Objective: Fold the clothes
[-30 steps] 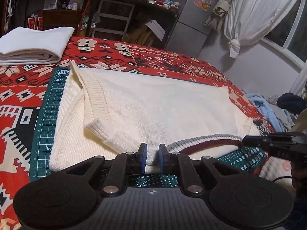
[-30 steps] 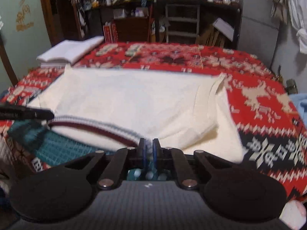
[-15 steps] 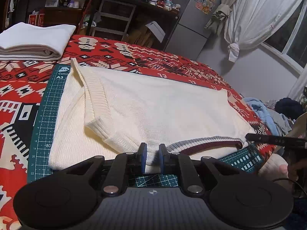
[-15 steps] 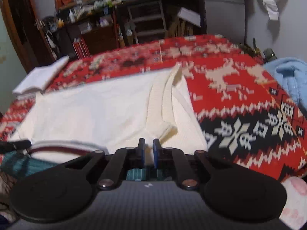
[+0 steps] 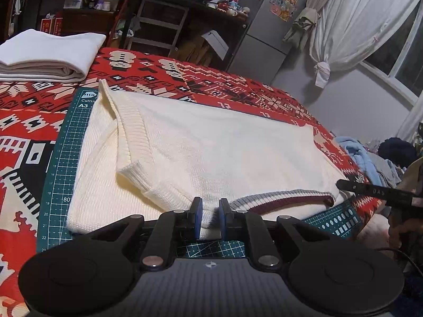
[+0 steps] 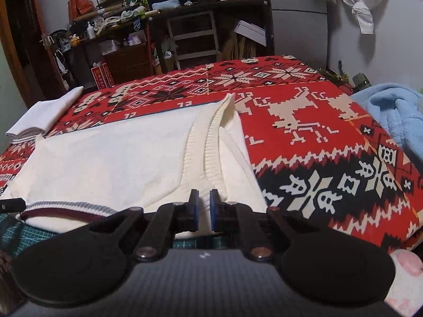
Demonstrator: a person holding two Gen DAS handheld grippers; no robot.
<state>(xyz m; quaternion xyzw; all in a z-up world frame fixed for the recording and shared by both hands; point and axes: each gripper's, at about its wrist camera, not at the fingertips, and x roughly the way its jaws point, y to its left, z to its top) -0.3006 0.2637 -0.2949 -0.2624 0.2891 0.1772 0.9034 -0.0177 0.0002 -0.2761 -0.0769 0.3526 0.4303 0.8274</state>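
Cream ribbed knit fills both views: a sleeveless cream sweater with a grey-and-maroon striped neckband [image 5: 211, 153] lies flat on a green gridded cutting mat [image 5: 59, 174], which sits on a bed under a red, black and white patterned blanket [image 5: 23, 132]. At far left a folded white and beige cloth stack [image 5: 50, 52] rests well apart, probably finished work. The left gripper [image 5: 210, 218] hangs at the sweater's near edge, its blue-padded fingers [image 5: 197, 218] parted by a narrow gap with cream knit between them; whether they pinch it I cannot tell. The sweater's left side is already turned inward, its ribbed armhole edge lying on top, likely to narrow the body. Further right, the right gripper [image 6: 203, 210] sits at the near edge by the other folded-in armhole [image 6: 208, 153], fingers likewise slightly apart, grip uncertain. Both seem placed to lift the collar end away towards the hem.
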